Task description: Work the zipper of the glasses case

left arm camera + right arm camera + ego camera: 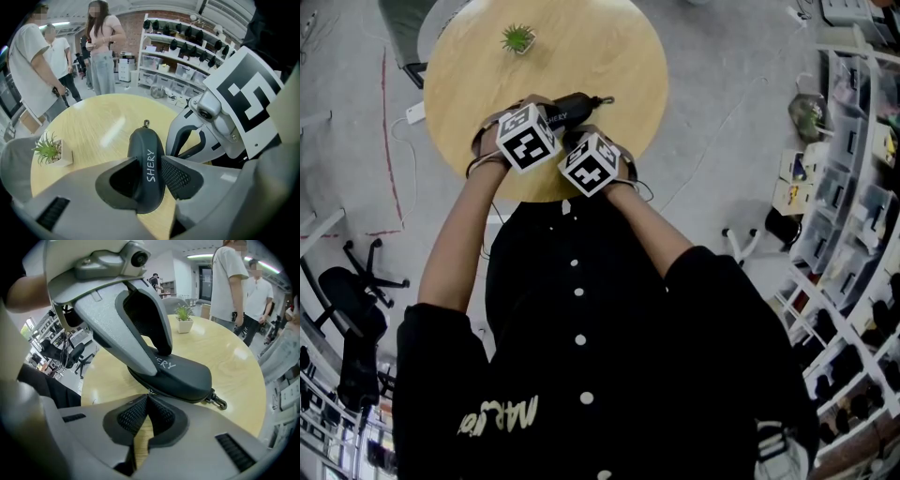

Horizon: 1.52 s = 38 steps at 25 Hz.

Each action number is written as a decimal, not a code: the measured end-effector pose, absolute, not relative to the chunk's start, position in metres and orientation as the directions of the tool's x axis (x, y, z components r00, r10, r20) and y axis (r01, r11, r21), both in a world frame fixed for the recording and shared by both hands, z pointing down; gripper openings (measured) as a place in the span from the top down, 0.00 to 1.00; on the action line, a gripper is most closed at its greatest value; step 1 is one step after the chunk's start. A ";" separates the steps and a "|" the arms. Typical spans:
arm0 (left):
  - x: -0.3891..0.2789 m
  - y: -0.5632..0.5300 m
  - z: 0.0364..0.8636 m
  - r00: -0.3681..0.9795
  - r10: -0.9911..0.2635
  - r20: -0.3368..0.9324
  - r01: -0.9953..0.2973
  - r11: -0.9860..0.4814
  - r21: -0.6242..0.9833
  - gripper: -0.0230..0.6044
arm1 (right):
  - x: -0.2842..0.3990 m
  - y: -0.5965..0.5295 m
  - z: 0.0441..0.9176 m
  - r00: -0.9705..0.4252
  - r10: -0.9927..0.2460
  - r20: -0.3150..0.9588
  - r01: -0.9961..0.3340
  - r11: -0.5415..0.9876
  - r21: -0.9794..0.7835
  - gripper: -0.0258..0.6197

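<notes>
A black glasses case [572, 106] with white lettering lies on the round wooden table [609, 47], near its front edge. My left gripper [149, 171] is shut on the case [146, 140], one pad on each long side. A metal clip [146, 123] hangs off the case's far end. My right gripper [148, 401] is shut, its tips pressed together at the zipper seam of the case [187, 373]. A small silvery zipper pull [151, 391] shows right at those tips, mostly hidden. Both marker cubes sit close together in the head view.
A small potted plant [518, 38] stands at the table's far side. People [33, 70] stand beyond the table, and shelves [187, 51] with boxes line the wall. An office chair [347, 291] is on the floor at the left.
</notes>
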State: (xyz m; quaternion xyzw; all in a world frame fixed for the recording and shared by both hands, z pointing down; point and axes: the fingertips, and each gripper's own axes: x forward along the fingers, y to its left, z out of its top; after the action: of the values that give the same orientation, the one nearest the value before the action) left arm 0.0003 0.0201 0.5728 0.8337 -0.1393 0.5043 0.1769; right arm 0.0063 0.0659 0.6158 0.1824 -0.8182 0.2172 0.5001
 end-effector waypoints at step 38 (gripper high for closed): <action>0.001 0.021 0.570 0.473 -0.051 0.880 -0.402 -0.900 0.165 0.71 | -0.052 0.086 0.617 -0.502 -0.175 0.847 -0.635 0.739 -0.224 0.95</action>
State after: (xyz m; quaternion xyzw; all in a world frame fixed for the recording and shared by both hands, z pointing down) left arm 0.0013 0.0207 0.5696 0.8396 -0.1349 0.4953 0.1777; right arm -0.0519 0.0857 0.6174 0.2455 -0.8252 0.2651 0.4342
